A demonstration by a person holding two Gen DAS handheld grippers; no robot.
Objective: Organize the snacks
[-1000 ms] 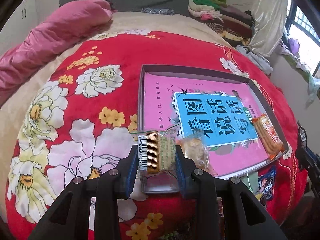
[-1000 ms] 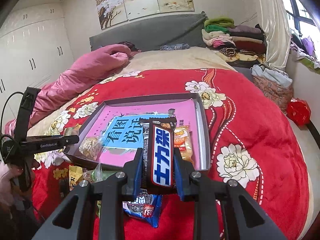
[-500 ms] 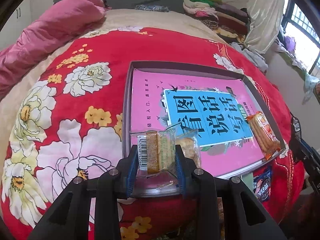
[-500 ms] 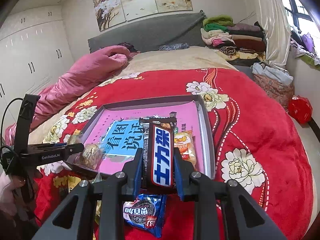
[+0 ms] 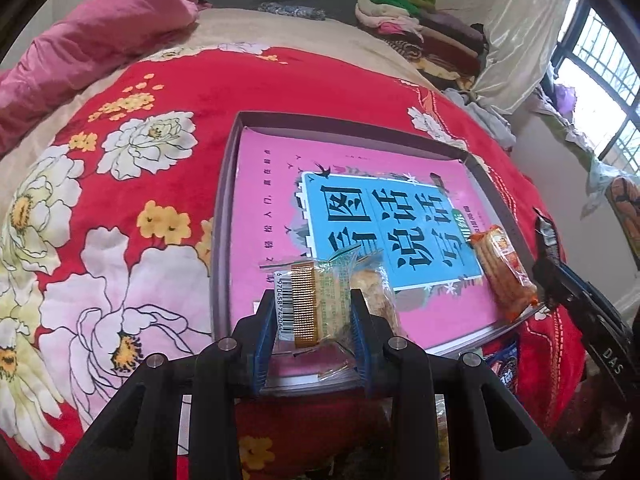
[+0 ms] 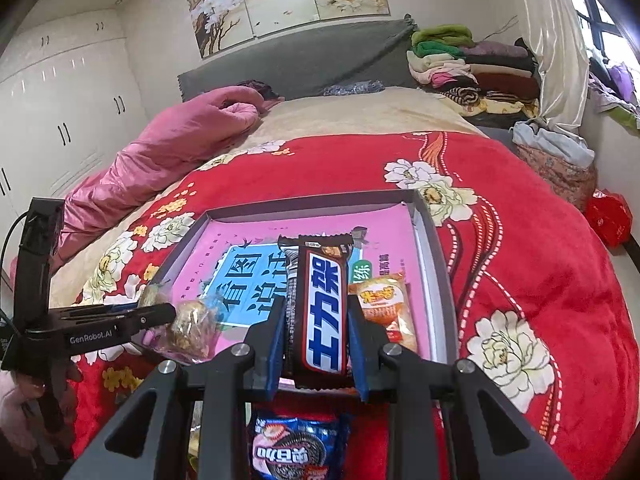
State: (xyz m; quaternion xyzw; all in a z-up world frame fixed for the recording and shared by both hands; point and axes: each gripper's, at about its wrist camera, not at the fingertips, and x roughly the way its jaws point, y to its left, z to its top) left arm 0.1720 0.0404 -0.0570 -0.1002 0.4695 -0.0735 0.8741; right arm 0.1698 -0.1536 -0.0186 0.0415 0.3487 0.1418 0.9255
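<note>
My left wrist camera looks steeply down along its black fingers [image 5: 362, 324], close over the near left corner of the shallow grey cardboard tray [image 5: 222, 216] on the red floral blanket [image 5: 120, 184]. My right wrist camera sits a little further back at the tray's near right side, tilted less, taking in the grey headboard [image 6: 304, 60] and white wardrobe [image 6: 68, 92]. Both views share the tray, its pink and blue book [image 5: 352, 216], and the orange snack packet [image 5: 502, 270]. Each view catches the other gripper at its edge.
</note>
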